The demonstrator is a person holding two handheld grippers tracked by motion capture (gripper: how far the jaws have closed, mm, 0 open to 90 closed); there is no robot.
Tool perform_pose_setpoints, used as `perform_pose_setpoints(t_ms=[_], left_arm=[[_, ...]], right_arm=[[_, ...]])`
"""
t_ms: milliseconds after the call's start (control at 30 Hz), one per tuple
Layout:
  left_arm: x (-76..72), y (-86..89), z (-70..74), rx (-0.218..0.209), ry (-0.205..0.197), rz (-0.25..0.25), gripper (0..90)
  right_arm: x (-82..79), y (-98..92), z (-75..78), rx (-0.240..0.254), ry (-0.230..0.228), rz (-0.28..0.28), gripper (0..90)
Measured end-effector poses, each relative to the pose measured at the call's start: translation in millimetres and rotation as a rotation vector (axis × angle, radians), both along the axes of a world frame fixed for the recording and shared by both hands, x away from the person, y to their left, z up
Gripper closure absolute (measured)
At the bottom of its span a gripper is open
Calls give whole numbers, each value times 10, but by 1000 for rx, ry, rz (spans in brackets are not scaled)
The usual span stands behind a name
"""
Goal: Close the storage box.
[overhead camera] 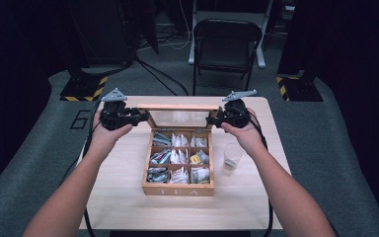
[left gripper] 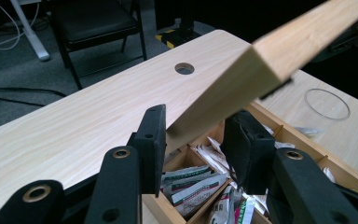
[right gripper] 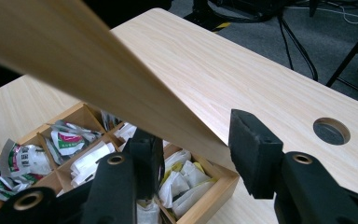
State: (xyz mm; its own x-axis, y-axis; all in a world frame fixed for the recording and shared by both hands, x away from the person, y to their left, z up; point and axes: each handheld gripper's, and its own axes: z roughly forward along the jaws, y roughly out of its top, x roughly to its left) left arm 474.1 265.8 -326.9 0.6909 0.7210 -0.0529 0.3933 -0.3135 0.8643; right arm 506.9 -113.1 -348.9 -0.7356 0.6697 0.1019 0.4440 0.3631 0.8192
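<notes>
A wooden tea box marked TEA stands on the table, its compartments full of tea bags. Its glass-paned lid is raised almost upright at the back. My left gripper is shut on the lid's left edge, and my right gripper on its right edge. In the left gripper view the lid's wooden frame runs between the two pads of the left gripper. In the right gripper view the frame slants down between the jaws of the right gripper, reaching both pads.
An empty clear glass stands just right of the box, under my right forearm. The light wooden table has a round cable hole near its far edge. A black folding chair stands beyond the table.
</notes>
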Motion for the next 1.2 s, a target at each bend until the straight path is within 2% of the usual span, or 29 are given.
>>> perform_pose_setpoints(t_ms=[200, 300, 467, 600, 800, 867, 1067, 1200], left_arm=[[-69, 8, -11, 10, 1, -12, 594], [-110, 10, -27, 2, 5, -14, 591], [-183, 25, -61, -1, 2, -26, 584], [-255, 28, -102, -4, -3, -31, 578], [-367, 42, -166, -9, -5, -37, 574], [-398, 47, -188, -11, -4, -37, 571], [-499, 47, -262, -3, -11, -38, 570], [-551, 57, -309, -6, -9, -41, 570]], right_arm=[[-72, -27, -16, 10, 2, 3, 545], [-116, -44, -24, 22, 12, 3, 546], [-201, -53, -28, 32, 1, 11, 519], [-295, -34, -52, 8, -2, 14, 486], [-425, -48, -79, 12, -4, 12, 476], [-473, -56, -105, 0, -16, 5, 474], [-606, -94, -187, 26, -12, 5, 470], [-682, -112, -215, 20, -26, 25, 469]])
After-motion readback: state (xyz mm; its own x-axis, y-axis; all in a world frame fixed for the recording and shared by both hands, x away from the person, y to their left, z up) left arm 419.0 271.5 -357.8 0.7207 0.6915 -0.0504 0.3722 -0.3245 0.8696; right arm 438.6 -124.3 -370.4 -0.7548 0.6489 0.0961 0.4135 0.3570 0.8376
